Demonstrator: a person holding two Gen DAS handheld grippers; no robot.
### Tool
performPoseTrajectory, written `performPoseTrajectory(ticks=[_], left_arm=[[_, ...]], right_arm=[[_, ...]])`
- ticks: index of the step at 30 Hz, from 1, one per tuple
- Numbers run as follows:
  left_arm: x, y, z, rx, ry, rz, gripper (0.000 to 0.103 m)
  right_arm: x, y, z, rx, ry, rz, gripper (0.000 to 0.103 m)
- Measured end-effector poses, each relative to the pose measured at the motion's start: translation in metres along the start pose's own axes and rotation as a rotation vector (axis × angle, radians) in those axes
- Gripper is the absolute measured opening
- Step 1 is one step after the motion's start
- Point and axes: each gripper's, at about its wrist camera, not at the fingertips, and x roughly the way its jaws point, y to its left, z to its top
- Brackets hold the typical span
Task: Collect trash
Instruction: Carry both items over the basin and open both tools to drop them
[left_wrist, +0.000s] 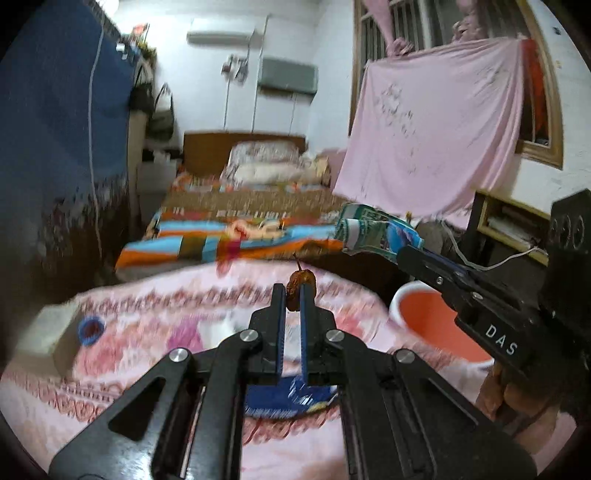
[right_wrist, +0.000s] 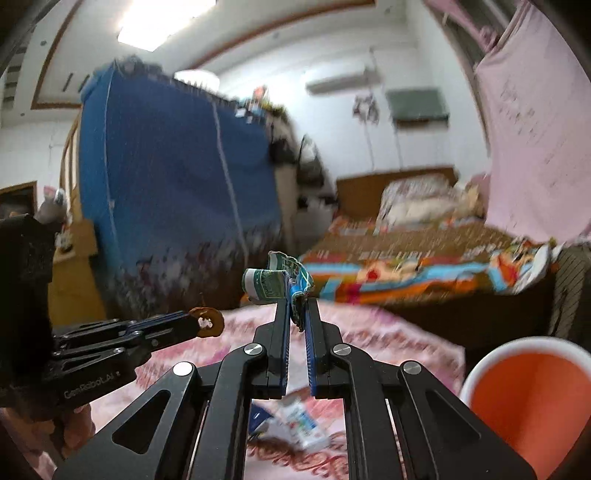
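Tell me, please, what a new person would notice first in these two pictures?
First, both grippers are lifted and loaded: the left gripper pinches a brown fruit core, and the right gripper grips a crumpled green wrapper. Next comes the orange bin at the right, beside the pink patterned tablecloth.

The tabletop (left_wrist: 155, 306) wears a pink cloth with a rose and red floral pattern; on it, toward the left in the left wrist view, lies a small blue bottle cap (left_wrist: 89, 329), just beside a pale block (left_wrist: 44, 332) at the left edge; nearer the camera lies a blue wrapper (left_wrist: 291, 400), partly hidden; the right wrist view shows it beside a crumpled white printed packet (right_wrist: 304, 424), both blurred.
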Motion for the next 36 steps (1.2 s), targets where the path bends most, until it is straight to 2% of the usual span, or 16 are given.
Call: performPoseTrajectory(ticks=[7, 11, 16, 22, 28, 36], left_arm=[[0.0, -0.031, 0.027, 0.071, -0.116, -0.058, 0.0], [0.004, -0.053, 0.038, 0.118, -0.158, -0.103, 0.0], [0.015, -0.079, 0.044, 0.156, -0.15, -0.184, 0.0], [0.034, -0.102, 0.043, 0.148, -0.071, -0.263, 0.0], [0.067, -0.12, 0.039, 0.105, 0.057, -0.319, 0.0], [0.101, -0.148, 0.03, 0.079, 0.193, -0.38, 0.0]], right_arm=[[-0.035, -0.017, 0.017, -0.017, -0.173, -0.156, 0.006], [-0.048, -0.034, 0.021, -0.002, -0.214, -0.232, 0.006], [-0.056, -0.06, 0.023, 0.045, -0.223, -0.324, 0.006], [-0.065, -0.092, 0.022, 0.112, -0.186, -0.409, 0.007], [-0.064, -0.124, 0.014, 0.207, -0.094, -0.45, 0.008], [-0.064, -0.146, 0.007, 0.272, -0.002, -0.502, 0.008]])
